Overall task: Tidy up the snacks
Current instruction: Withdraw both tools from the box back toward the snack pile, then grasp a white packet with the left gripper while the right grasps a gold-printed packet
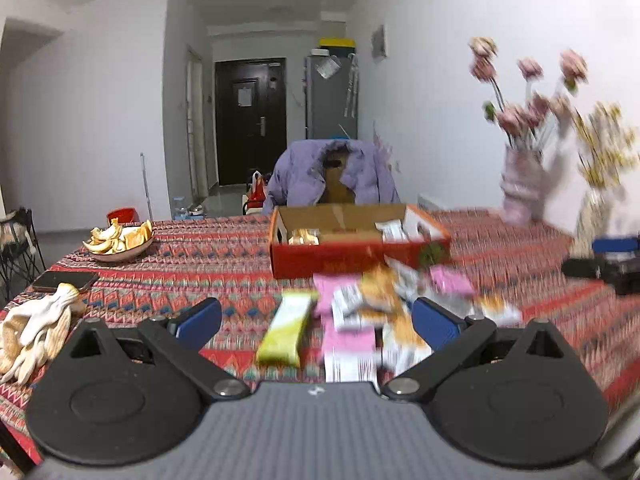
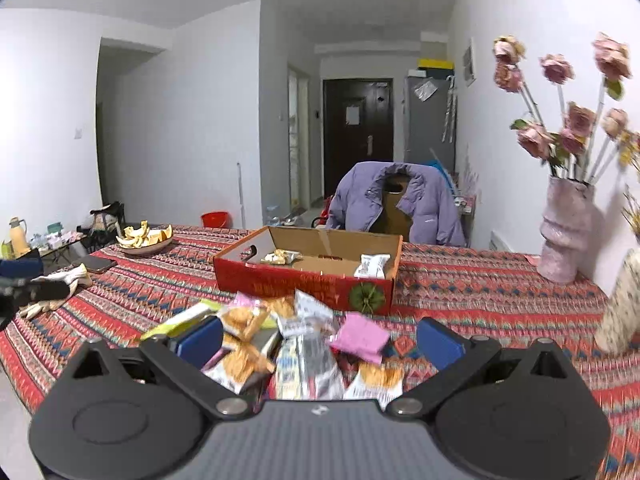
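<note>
Snacks [image 2: 304, 344] were piled before the box [image 2: 304, 284] on the table [image 2: 480, 292]. Both grippers, left [image 1: 316, 320] and right [image 2: 318, 340], were held wide apart, nothing gripped.

Snack pile just ahead of both grippers, box behind it.

Loose plastic snack packets [image 2: 304, 344] lie on the patterned red tablecloth [image 2: 480, 292] before the right gripper [image 2: 318, 340]; the open red cardboard box [image 2: 304, 284] sits beyond them, a pink ceramic vase [image 2: 564, 232] far right, a peel-filled bowl [image 2: 146, 240] far left.
</note>
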The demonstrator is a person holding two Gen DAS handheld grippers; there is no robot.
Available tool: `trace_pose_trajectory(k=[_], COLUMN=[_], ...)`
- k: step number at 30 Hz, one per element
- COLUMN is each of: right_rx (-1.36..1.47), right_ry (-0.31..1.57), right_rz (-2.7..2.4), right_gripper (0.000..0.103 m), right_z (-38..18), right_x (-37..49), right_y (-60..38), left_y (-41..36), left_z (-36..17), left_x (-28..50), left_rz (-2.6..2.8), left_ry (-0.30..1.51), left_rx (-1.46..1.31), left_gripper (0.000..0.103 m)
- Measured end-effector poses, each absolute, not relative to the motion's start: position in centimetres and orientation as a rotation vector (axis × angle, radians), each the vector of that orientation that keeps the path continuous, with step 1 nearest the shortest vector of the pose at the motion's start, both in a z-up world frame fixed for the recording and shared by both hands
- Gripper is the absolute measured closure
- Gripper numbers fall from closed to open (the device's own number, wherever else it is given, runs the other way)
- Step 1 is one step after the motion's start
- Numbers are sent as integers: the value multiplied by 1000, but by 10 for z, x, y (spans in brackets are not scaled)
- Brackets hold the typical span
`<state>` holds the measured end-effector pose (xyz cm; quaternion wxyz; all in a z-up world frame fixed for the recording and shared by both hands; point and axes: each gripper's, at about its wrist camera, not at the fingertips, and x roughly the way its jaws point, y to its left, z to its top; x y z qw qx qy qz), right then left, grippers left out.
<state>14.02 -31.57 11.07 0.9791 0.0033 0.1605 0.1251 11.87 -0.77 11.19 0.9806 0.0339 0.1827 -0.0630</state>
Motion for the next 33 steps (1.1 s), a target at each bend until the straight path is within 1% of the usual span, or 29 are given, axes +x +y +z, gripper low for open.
trace_pose_trajectory(k=[3,7,13,19,24,29,30,31,32,33], right_rx=[3,-82,-60,-25,42,63,63,62,60,54], right_ry=[305,309,314,363,383,429,438,446,452,454], right_rz=[243,225,226,212,216,176,178,181,191,203], right_gripper=[0,0,0,0,0,4,6,14,18,20], right_z=[85,53,5,-10,-5,1,3,5,8,11], right_x=[115,90,73,81,101,131,138,144,151,157], right_y=[-310,-292,-279,-283,-295,-306,-309,-310,-311,-310], left_y=[-12,-8,-3,-5,-17,-30,-30,-29,-27,-26], left_z=[88,63,30,16,17,11,9,8,7,6], left_x=[93,75,74,90,119,168,175,184,191,198], left_rz=[-112,-145,-101,-112,-104,-93,-93,-95,-97,-98], left_ry=[361,383,429,475,491,555,564,570,579,588], left_rx=[92,89,80,42,47,14,0,-16,-25,-30], left_gripper=[0,0,0,0,0,2,7,11,13,17])
